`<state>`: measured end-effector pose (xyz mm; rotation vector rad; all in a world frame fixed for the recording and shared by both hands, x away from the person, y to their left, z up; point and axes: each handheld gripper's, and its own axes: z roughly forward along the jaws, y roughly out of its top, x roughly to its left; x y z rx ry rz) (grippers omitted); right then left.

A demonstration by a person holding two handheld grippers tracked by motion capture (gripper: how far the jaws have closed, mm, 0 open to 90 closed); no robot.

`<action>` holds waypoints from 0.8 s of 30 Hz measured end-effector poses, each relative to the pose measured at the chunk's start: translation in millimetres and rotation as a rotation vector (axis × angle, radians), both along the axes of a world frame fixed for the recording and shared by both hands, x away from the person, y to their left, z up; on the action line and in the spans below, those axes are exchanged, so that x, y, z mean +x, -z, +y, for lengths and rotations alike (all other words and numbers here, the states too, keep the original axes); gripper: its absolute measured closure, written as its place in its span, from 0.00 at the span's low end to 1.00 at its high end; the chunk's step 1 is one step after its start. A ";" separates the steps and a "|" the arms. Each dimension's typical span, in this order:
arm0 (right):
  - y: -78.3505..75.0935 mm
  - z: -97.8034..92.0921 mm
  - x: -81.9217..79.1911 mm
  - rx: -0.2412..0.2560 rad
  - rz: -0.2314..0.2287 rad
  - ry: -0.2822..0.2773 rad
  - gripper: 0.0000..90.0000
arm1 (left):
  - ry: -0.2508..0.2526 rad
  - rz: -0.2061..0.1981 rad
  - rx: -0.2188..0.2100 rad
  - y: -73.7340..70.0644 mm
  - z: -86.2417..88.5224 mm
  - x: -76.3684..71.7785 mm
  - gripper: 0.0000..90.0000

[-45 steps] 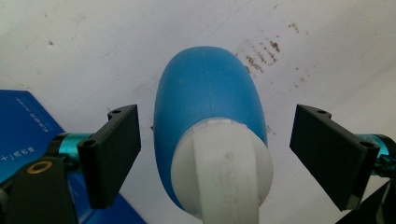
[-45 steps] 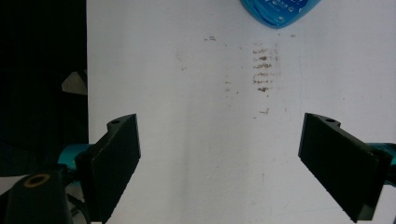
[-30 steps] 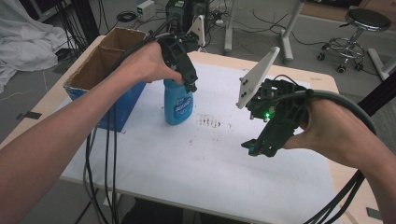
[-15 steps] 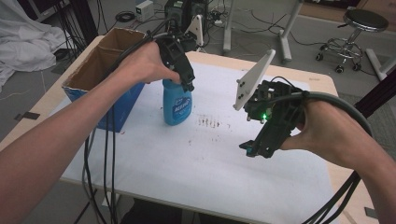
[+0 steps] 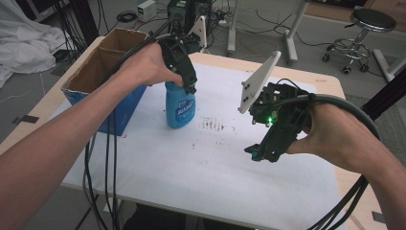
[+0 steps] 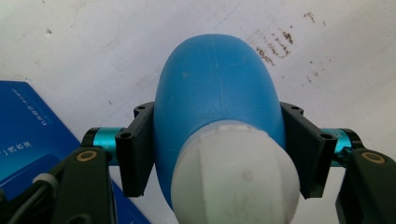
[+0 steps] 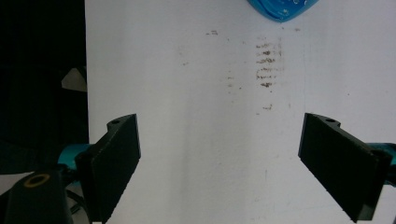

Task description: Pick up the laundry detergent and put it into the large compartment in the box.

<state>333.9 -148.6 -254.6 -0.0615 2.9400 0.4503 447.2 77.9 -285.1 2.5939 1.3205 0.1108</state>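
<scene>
A blue bottle (image 5: 180,109) with a white cap (image 6: 236,173) stands upright on the white sheet (image 5: 201,163), left of the middle. My left gripper (image 5: 186,81) comes down from above and is shut on the bottle's upper body; in the left gripper view its two black jaws press the blue sides (image 6: 219,93). My right gripper (image 5: 261,153) hovers over the sheet to the right of the bottle, open with nothing between its fingers (image 7: 116,154). The bottle's base (image 7: 282,9) peeks in at the top of the right gripper view.
An open cardboard box (image 5: 103,72) with blue outer walls stands at the table's left, close to the bottle. Brown smudges (image 5: 215,125) mark the sheet between the bottle and the right gripper. Cables hang from both arms. A stool (image 5: 371,21) stands beyond the table.
My right gripper has drifted a little to the left, toward the bottle. The left gripper and the bottle have stayed put.
</scene>
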 end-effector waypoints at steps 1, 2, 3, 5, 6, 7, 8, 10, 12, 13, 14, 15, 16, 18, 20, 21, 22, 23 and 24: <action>0.3 0.1 0.2 0.002 0.000 -0.004 0.13 | 0.007 0.001 0.002 -0.6 0.5 0.2 0.38; 0.3 0.1 0.0 0.001 0.000 -0.004 0.13 | 0.004 -0.001 -0.005 -0.9 0.4 0.1 0.38; 0.5 0.1 0.3 0.001 0.000 -0.009 0.13 | 0.005 -0.004 -0.007 -1.2 0.3 0.1 0.38; 0.5 0.0 0.3 -0.002 0.002 -0.005 0.13 | 0.005 -0.003 -0.009 -1.5 0.3 0.2 0.38; 0.6 -0.1 0.3 0.000 0.001 -0.005 0.13 | 0.004 0.000 -0.009 -1.4 0.7 0.5 0.38; 0.3 -0.3 0.1 -0.002 0.002 -0.002 0.13 | 0.003 0.000 -0.007 -1.3 1.2 0.7 0.39; 0.1 -0.5 0.1 -0.003 0.002 -0.002 0.13 | 0.004 0.002 -0.007 -1.0 1.6 1.0 0.40; -0.1 -0.9 0.4 -0.006 0.000 -0.008 0.13 | 0.007 0.003 -0.001 -1.4 2.0 1.2 0.40; 0.0 -1.0 0.1 -0.005 -0.002 -0.007 0.13 | -0.001 0.000 -0.011 -1.8 1.7 0.8 0.40; 0.1 -1.0 0.1 -0.004 -0.001 -0.007 0.13 | -0.006 -0.003 -0.017 -1.7 1.3 0.6 0.40; 0.1 -1.0 0.2 -0.006 -0.001 -0.006 0.13 | -0.002 0.001 -0.011 -2.0 1.5 0.8 0.40; 0.2 -1.1 0.3 -0.007 -0.001 -0.005 0.13 | -0.009 0.000 -0.012 -1.5 0.9 0.7 0.40; 0.4 -0.9 0.2 -0.007 -0.001 -0.002 0.13 | -0.009 0.001 -0.009 -1.2 0.9 0.8 0.41; 0.8 -0.7 0.4 -0.006 -0.002 -0.008 0.13 | -0.009 0.004 -0.007 -1.3 1.1 1.2 0.41; 0.8 -0.7 0.5 -0.007 -0.001 -0.006 0.13 | -0.009 0.002 -0.004 -1.4 0.7 1.4 0.42; 1.1 -0.6 0.2 -0.006 -0.002 -0.003 0.13 | -0.012 0.004 -0.006 -1.4 0.7 1.3 0.42; 1.2 -0.7 0.1 -0.007 -0.002 -0.003 0.13 | -0.015 0.004 -0.006 -1.5 0.5 1.4 0.42; 1.4 -0.7 0.0 -0.007 -0.002 -0.005 0.13 | -0.014 0.005 -0.004 -1.6 0.4 1.5 0.42; 1.5 -0.8 -0.1 -0.007 -0.002 -0.005 0.13 | -0.011 0.008 0.000 -1.8 0.1 1.6 0.42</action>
